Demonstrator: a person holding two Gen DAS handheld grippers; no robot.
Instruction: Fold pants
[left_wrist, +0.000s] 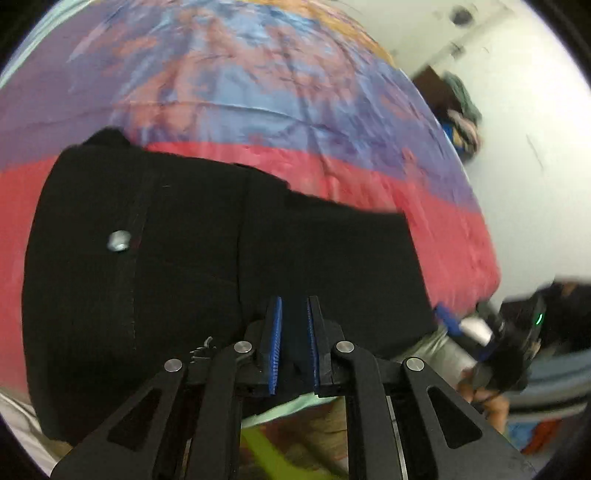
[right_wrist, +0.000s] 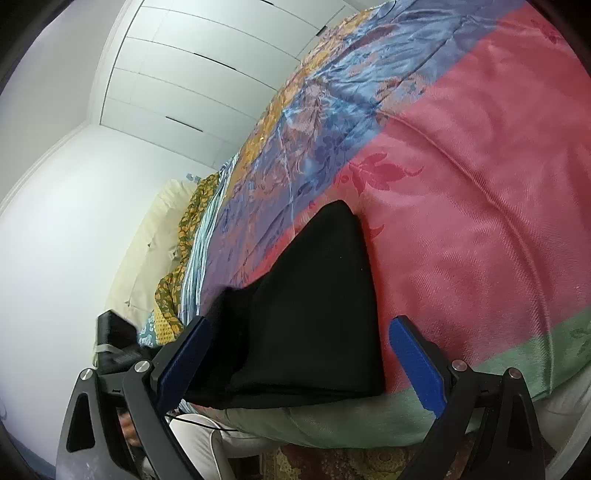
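**A:** Start with your left wrist view. Your left gripper (left_wrist: 294, 345) has its jaws nearly closed, and black cloth fills the narrow gap between the blue pads, so you are pinching the near edge of the pants (left_wrist: 207, 258). I read that as a fold in hand: you hold one layer so it can be carried over the rest.

**B:** And where do the pants lie?

**A:** Spread on the bedspread (left_wrist: 424, 206), over its red band near the edge of the bed. A metal button (left_wrist: 118, 241) shows on the left part, so the waist end is likely that side.

**B:** Now the right wrist view?

**A:** Your right gripper (right_wrist: 303, 362) has its jaws spread wide, one on each side of the pants (right_wrist: 314, 302), with neither pad pressing the cloth. It grips nothing. The pants here look already doubled into a narrow shape at the bed's near edge. You probably keep that gripper waiting there to steady or catch the fold.
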